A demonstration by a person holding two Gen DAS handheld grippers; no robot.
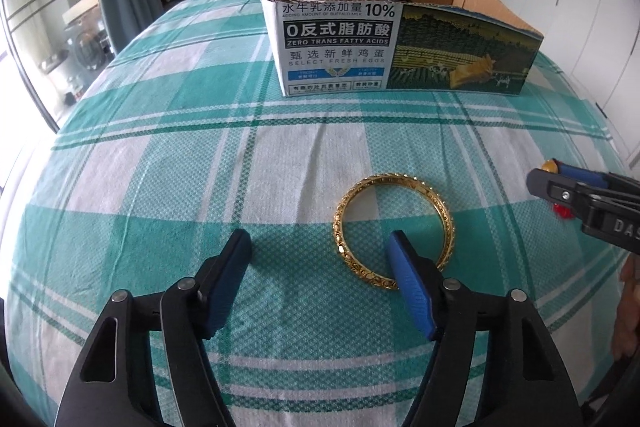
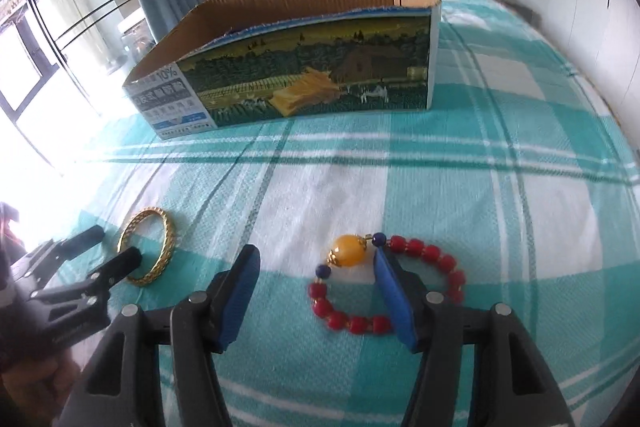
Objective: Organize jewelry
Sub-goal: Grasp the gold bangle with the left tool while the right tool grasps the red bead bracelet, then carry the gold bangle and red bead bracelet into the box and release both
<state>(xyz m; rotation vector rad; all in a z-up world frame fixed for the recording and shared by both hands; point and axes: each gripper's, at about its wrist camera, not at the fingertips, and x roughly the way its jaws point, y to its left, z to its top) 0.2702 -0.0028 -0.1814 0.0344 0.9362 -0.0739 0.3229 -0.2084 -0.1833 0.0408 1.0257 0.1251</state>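
Gold bangle (image 1: 394,231): near arc covered by right finger of left gripper (image 1: 320,247) in left wrist view.
Beaded bracelet (image 2: 386,285): stretch of red beads masked behind right finger of right gripper (image 2: 316,261); in left wrist view only a red scrap and amber bead showing.
Cardboard box (image 2: 304,75): floor concealed by near wall; small print on end panel illegible.
Right gripper, left wrist view: cut by frame edge.

We see the left gripper (image 1: 320,247) spread wide over the checked bedspread (image 1: 160,147), its right finger inside the gold bangle (image 1: 394,231). The cut-down carton (image 1: 340,43) stands beyond, and the right gripper (image 1: 568,187) pokes in at the edge.
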